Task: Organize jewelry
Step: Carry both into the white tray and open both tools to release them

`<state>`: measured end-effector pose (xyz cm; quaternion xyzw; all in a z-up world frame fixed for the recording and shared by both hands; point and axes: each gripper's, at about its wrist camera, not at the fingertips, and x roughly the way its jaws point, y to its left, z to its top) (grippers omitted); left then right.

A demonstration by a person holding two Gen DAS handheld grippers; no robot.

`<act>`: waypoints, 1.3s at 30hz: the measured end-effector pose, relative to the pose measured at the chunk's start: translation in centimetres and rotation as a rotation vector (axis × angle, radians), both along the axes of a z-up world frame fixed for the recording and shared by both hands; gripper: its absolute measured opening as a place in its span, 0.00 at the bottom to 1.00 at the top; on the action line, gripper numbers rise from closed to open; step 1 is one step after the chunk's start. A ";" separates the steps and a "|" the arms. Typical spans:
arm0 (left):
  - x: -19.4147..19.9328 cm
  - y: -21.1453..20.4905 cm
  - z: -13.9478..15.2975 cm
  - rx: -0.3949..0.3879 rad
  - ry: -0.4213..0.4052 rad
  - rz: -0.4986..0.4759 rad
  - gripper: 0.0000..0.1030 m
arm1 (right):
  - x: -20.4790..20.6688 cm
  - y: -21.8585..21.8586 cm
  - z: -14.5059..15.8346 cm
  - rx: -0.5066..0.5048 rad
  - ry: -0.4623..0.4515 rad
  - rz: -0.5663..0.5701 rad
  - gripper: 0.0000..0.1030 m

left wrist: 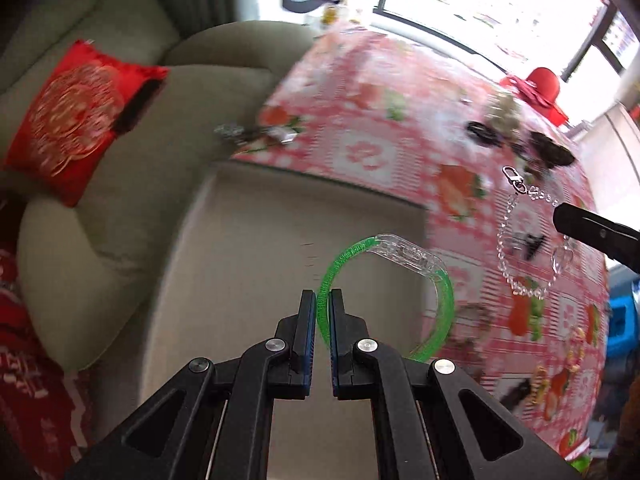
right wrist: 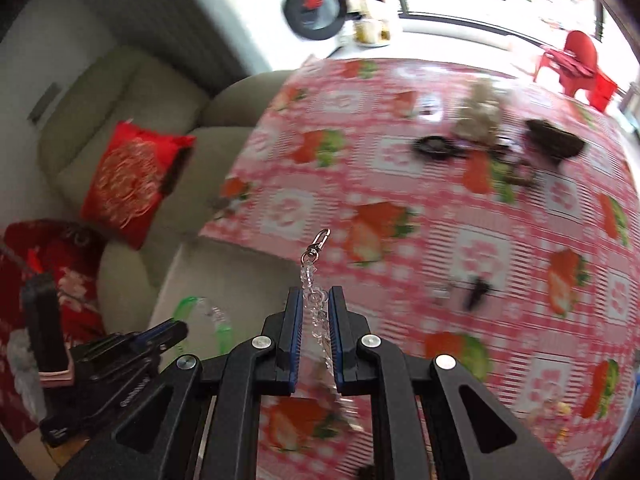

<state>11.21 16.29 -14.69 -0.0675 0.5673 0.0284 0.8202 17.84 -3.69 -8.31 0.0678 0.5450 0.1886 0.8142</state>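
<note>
My left gripper [left wrist: 323, 300] is shut on a green and clear bracelet [left wrist: 436, 276], which loops out to the right above a pale open box [left wrist: 248, 248]. My right gripper [right wrist: 314, 298] is shut on a clear bead chain [right wrist: 316, 312] with a metal clasp [right wrist: 318, 242] sticking up past the fingertips. In the left wrist view that chain [left wrist: 508, 256] hangs from the right gripper's finger [left wrist: 592, 228] over the pink strawberry tablecloth [left wrist: 360, 92]. The right wrist view shows the left gripper [right wrist: 168, 330] and the bracelet [right wrist: 216, 320] at lower left.
More jewelry lies loose on the table: dark pieces [right wrist: 440, 146] and a beige bundle [right wrist: 480, 116] at the far right, a small black item [right wrist: 478, 292] nearer. A beige sofa [left wrist: 100, 200] with a red cushion [left wrist: 76, 120] stands left of the table.
</note>
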 end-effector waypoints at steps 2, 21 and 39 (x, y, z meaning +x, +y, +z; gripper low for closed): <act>-0.1 1.5 -0.6 0.019 0.001 0.027 0.12 | 0.0 2.1 -0.4 0.010 0.005 0.035 0.13; 2.2 3.8 -7.3 0.116 0.056 0.057 0.12 | 2.1 10.6 -10.8 -0.083 0.147 0.113 0.13; 1.2 3.1 -5.5 0.181 0.068 0.024 0.13 | 2.6 10.5 -10.7 -0.085 0.149 0.117 0.51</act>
